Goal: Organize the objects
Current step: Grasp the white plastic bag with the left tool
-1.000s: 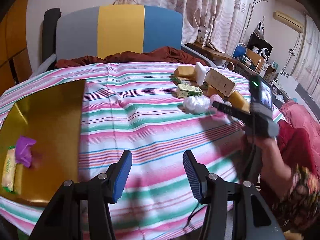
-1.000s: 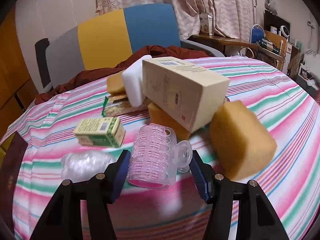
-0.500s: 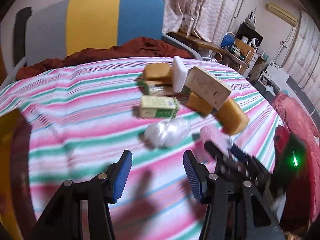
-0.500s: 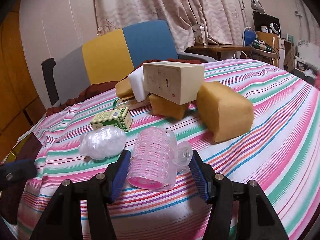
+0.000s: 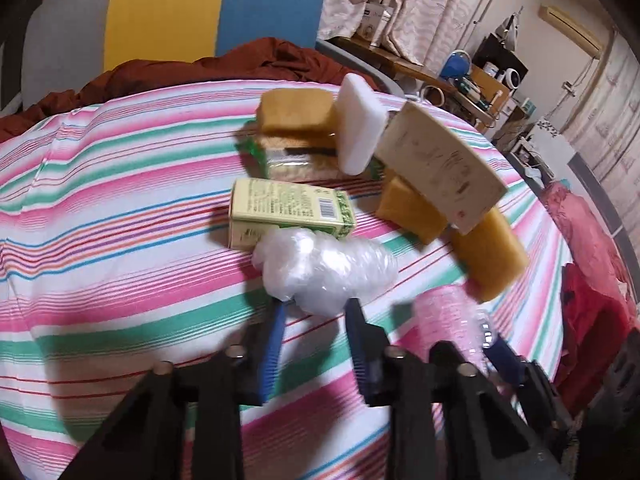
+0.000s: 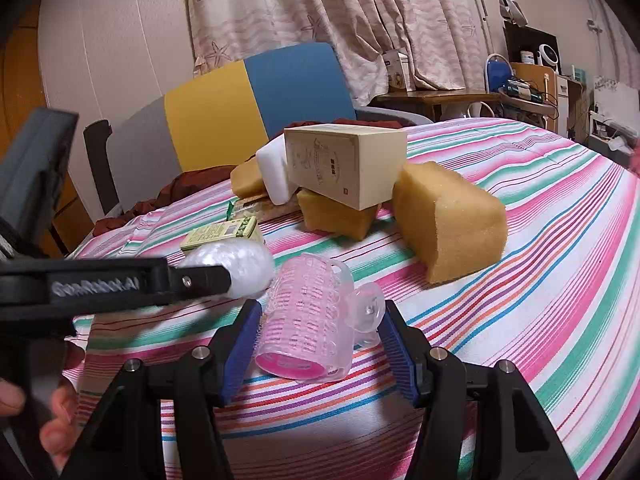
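A pile of objects lies on the striped cloth: a clear bubble-wrap bundle [image 5: 326, 270], a green and cream carton [image 5: 290, 210], a beige box [image 5: 440, 168], a white foam block [image 5: 360, 128], yellow sponges [image 5: 490, 256], and a pink hair roller [image 6: 308, 320]. My left gripper [image 5: 316, 312] is open, its fingertips on either side of the near end of the bubble-wrap bundle. It shows from the side in the right wrist view [image 6: 208, 276]. My right gripper [image 6: 318, 322] is open around the pink roller, which rests on the cloth.
A blue, yellow and grey chair [image 6: 248, 108] with a dark red cloth [image 5: 248, 64] stands behind the table. A cluttered desk [image 6: 516, 96] and curtains are at the back right. The table's round edge falls away on the right, beside a red cloth [image 5: 592, 256].
My left gripper swung right, away from the gold tray, and came up to the bubble-wrap bundle. My right gripper stayed open around the pink roller and lowered slightly.
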`<state>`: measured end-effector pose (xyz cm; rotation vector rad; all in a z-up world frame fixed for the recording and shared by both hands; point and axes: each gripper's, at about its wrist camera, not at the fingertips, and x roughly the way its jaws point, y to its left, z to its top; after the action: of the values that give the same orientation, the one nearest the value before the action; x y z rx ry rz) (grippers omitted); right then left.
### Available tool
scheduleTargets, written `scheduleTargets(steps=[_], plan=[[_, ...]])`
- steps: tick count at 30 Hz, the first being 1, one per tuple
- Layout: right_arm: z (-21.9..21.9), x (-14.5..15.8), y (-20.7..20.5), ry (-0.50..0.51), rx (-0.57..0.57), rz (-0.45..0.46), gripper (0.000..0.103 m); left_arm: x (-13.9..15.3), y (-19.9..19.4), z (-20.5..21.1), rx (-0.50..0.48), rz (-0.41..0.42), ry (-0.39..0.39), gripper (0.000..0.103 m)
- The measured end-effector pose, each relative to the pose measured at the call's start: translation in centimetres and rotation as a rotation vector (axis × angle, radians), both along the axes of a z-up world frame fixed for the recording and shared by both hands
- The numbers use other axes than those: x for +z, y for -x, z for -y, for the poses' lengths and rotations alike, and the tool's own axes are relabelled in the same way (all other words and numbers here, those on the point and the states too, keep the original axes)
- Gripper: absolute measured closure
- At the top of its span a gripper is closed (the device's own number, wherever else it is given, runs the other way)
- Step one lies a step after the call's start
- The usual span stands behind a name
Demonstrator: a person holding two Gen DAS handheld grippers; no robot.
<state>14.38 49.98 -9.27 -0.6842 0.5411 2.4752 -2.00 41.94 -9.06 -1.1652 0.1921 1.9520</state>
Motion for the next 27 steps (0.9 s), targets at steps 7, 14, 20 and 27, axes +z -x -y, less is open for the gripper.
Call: scheduleTargets(steps=[7, 14, 20, 27], plan=[[0.0, 0.0, -0.1, -0.003, -0.001, 0.001, 0.043, 0.3, -0.5, 1.3, -0.019, -0.025, -0.031, 0.095], [0.0, 0.0, -0.1, -0.008, -0.004, 0.004, 0.043, 1.7, -0.7, 2.6, 0.05, -0.086, -0.053, 0.054], [0.0, 0.0, -0.1, -0.007, -0.004, 0.003, 0.043, 3.0, 0.5, 0.4, 0.089, -0.081, -0.07, 0.032], [0.0, -0.1, -0.1, -0.006, -0.004, 0.002, 0.043, 0.7, 1.0, -2.3, 0.034, -0.037, -0.001, 0.043]])
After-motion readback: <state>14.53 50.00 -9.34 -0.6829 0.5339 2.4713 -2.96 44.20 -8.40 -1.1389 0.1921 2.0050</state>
